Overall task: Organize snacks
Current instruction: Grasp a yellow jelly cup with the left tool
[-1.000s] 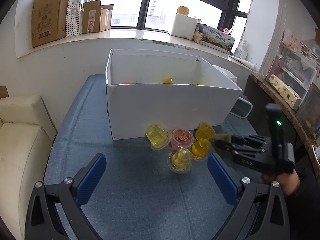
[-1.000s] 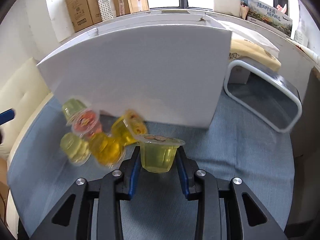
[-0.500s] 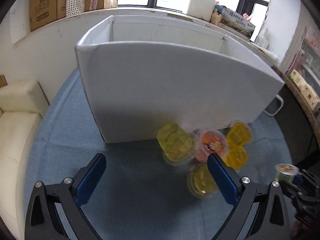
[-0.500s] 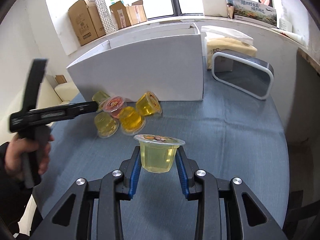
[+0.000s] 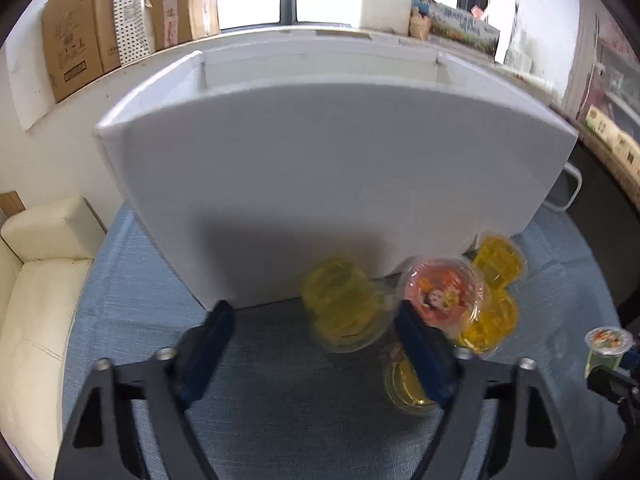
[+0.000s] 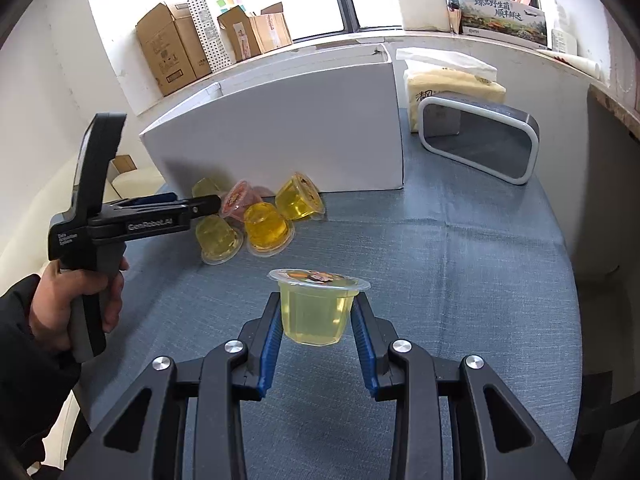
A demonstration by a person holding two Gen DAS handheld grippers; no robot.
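Right wrist view showed the right gripper point(image 6: 316, 322) clenched on an upright pale-yellow jelly cup point(image 6: 316, 306) above the blue tablecloth point(image 6: 460, 264). Left gripper point(image 5: 316, 332), spread wide, neared loose jelly cups point(image 6: 256, 216) beside the white box point(image 5: 320, 184).

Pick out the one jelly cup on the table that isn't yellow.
The pink cup, with a cartoon lid, lying against the white box in the middle of the cluster. The other cups around it are all yellow.
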